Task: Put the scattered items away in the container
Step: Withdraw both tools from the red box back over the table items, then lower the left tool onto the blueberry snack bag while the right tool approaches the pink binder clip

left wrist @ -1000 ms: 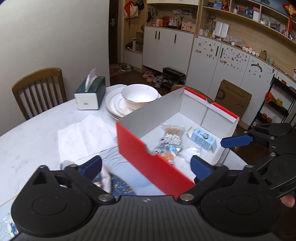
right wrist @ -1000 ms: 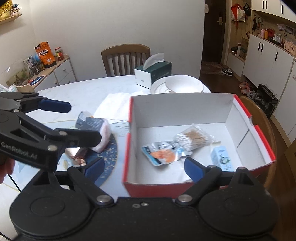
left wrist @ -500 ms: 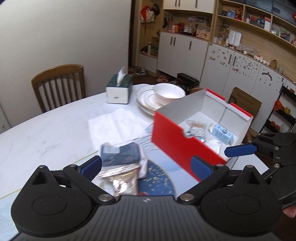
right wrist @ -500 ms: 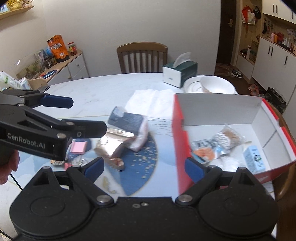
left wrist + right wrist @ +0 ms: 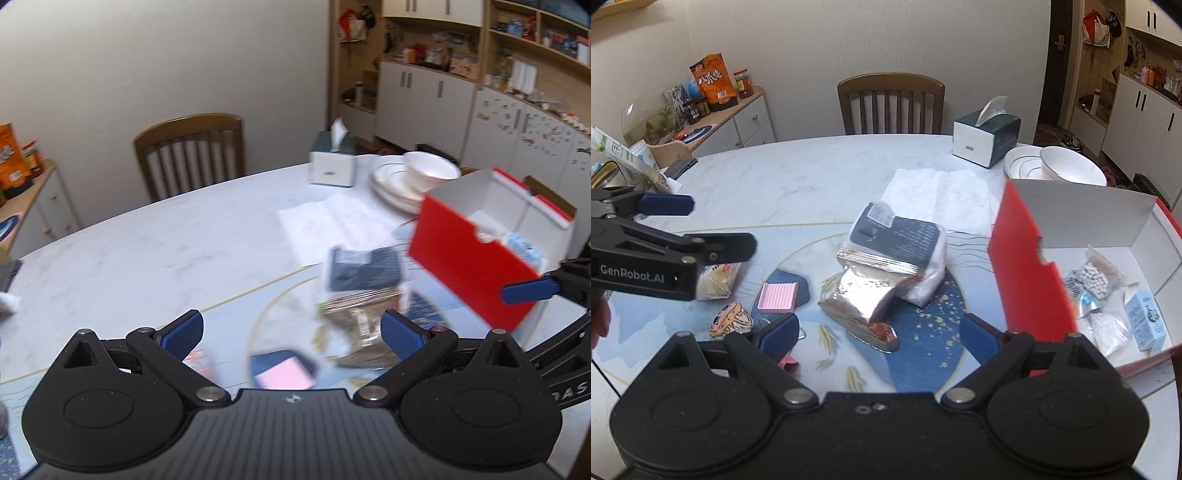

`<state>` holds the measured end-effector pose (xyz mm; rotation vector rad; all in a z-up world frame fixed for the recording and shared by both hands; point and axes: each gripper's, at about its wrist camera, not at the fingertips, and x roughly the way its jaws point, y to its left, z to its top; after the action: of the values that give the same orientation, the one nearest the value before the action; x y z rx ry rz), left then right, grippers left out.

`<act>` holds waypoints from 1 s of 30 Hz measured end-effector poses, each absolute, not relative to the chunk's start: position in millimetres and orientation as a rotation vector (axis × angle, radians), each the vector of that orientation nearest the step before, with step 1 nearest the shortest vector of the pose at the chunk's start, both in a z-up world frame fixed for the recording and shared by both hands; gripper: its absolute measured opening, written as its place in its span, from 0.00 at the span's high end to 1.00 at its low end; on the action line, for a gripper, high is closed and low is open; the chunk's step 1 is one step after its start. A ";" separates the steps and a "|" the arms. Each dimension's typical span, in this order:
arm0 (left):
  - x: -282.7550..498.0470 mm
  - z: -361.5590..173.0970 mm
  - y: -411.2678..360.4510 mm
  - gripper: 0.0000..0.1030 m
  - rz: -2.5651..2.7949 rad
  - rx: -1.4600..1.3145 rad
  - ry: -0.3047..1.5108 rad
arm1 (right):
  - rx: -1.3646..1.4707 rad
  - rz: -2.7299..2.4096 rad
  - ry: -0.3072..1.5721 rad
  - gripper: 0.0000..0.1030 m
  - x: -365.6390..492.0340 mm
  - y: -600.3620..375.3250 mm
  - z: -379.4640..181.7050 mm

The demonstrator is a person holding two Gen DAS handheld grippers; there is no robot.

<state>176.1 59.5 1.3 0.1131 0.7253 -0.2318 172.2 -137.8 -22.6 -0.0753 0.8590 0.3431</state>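
Observation:
The red-and-white box stands at the right, holding a cotton swab bag, a pale blue carton and other small packs. Left of it, a silver foil packet leans on a dark-labelled white pack. A pink ribbed pad, a wrapped bun and a tiger-striped trinket lie further left. My right gripper is open just in front of the foil packet. My left gripper is open above the pink pad, beside the foil packet. Both are empty.
A tissue box, stacked plates with a bowl and a spread white napkin sit at the table's far side. A wooden chair stands behind. A sideboard with snack bags is at the far left.
Both grippers swung left, away from the box and over the scattered items; the box slid from centre to the right edge of both views. Both stayed open and empty.

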 end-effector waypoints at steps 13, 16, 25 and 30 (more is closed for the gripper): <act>194.0 -32.7 117.6 0.00 -0.069 0.109 0.776 | -0.139 0.392 0.885 0.09 169.9 -87.1 -43.5; 197.0 -40.1 124.0 0.00 -0.046 0.117 0.784 | -0.167 0.414 0.908 0.10 163.0 -72.6 -55.7; 208.5 -62.1 132.8 0.00 -0.019 0.129 0.826 | -0.156 0.354 0.959 0.12 153.3 -41.8 -87.9; 212.4 -71.0 130.3 0.00 -0.026 0.148 0.841 | -0.187 0.333 0.966 0.13 156.8 -31.8 -99.0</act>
<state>212.4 130.3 -71.0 0.1477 0.8410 -0.0262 156.8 -31.8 -99.0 -0.1875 0.9657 0.3326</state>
